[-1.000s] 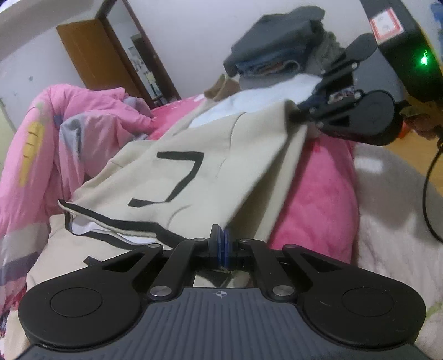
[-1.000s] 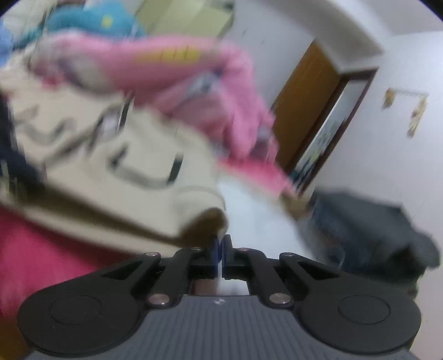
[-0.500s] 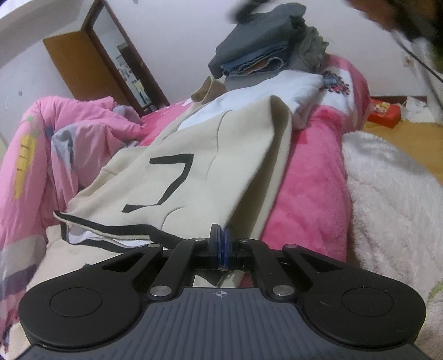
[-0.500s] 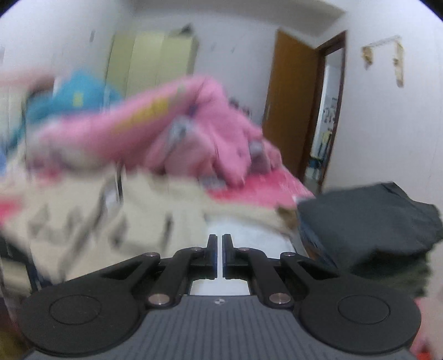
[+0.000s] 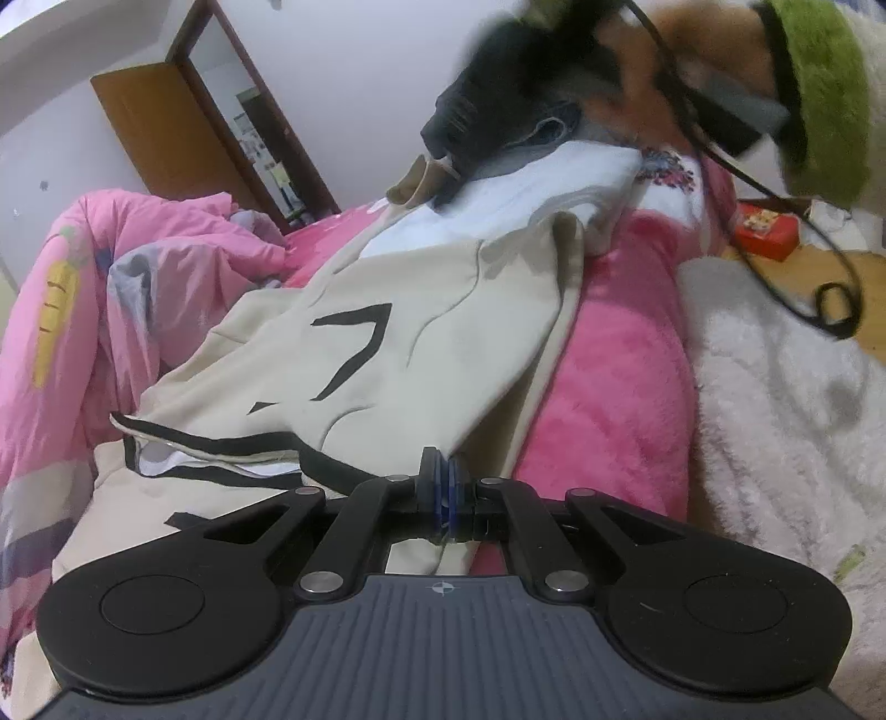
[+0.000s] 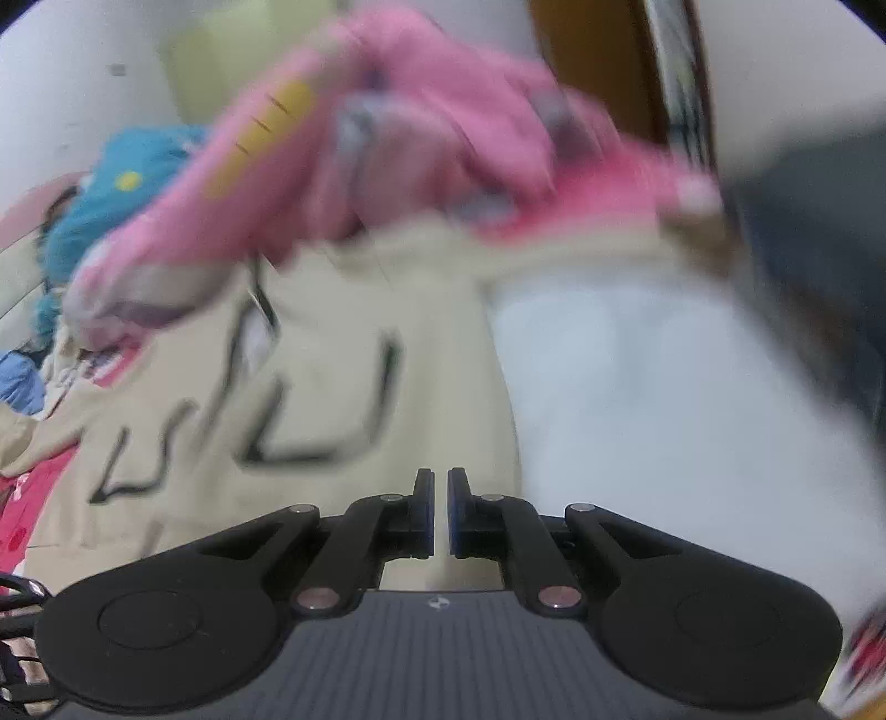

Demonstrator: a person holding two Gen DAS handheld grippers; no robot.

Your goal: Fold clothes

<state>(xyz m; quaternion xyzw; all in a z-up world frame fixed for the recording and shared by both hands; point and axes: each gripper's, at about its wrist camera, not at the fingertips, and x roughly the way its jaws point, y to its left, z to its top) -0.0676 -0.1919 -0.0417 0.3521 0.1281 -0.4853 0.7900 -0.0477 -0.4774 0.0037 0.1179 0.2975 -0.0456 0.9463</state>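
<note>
The beige garment (image 5: 398, 354), marked with black lines, is lying spread over the pink bed cover (image 5: 614, 387), and everything else here is placed relative to it. The left gripper (image 5: 446, 487) is sitting at its near edge with the two fingers pressed together on a fold of the beige cloth, pinching it. A black-trimmed hem is lying just left of that pinch, with a strip of white lining showing inside it. Beyond the far end of the garment a white cloth (image 5: 526, 194) is lying partly under it, and a dark grey pile (image 5: 487, 122) is sitting on the far part of that white cloth. A crumpled pink quilt (image 5: 88, 299) with a carrot print is bunching up on the left side of the garment, and a white fluffy blanket (image 5: 786, 410) is lying to its right, past the bed cover. The right gripper (image 6: 440, 512) is hovering over the garment (image 6: 310, 399) beside the white cloth (image 6: 653, 399), its fingers standing slightly apart with a narrow gap and nothing between them. That view is blurring heavily, so the fine detail of the cloth is not readable. A person's hand (image 5: 714, 50) with a green cuff is showing, blurred, above the garment's far end
</note>
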